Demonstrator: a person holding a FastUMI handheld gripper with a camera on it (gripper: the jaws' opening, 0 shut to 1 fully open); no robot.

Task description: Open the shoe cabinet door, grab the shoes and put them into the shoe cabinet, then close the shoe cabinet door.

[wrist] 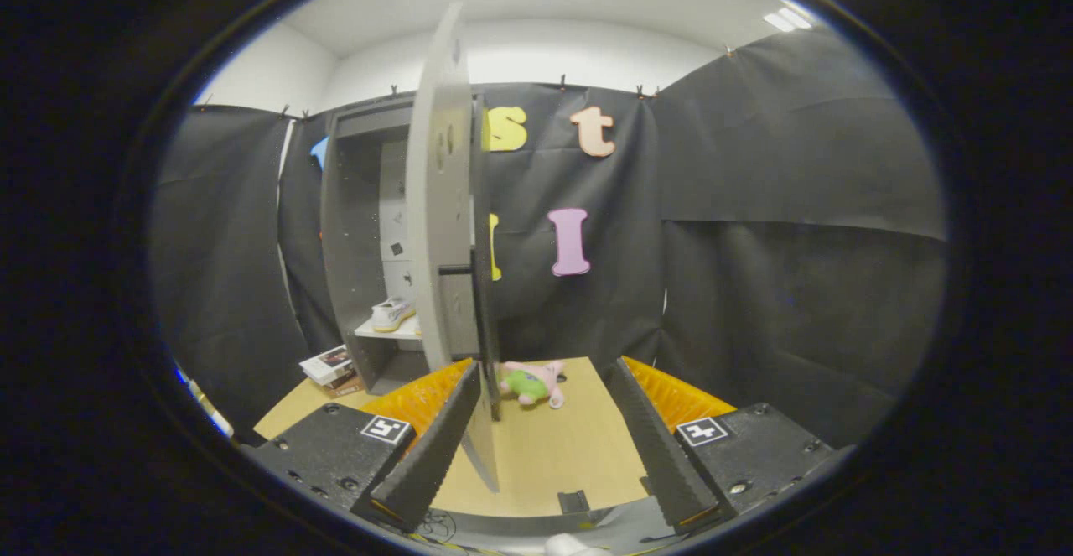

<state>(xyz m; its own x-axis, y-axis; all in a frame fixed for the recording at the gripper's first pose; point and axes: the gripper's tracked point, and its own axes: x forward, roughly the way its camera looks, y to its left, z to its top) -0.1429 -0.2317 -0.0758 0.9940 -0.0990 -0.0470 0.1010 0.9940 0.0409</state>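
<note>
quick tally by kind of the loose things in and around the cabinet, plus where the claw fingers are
shoe: 1, on the cabinet shelf
books: 1 stack, beside the cabinet
plush toy: 1, on the table beyond the fingers
total: 3
claw: open, the door edge just inside one finger

the claw [545, 422] has two long wedge-shaped fingers [436, 447] with ribbed inner faces, like fine saw teeth running along their length. each finger sits on a blocky black mount [335, 455] with a matt, slightly speckled surface. on top of each mount is a small white square tag [386, 429] printed with a black pattern. round screw heads [350, 483] dot the mounts near the corners. behind each finger rises a ridged orange part [419, 397]. the fingers stand apart, pressing on nothing.
</note>
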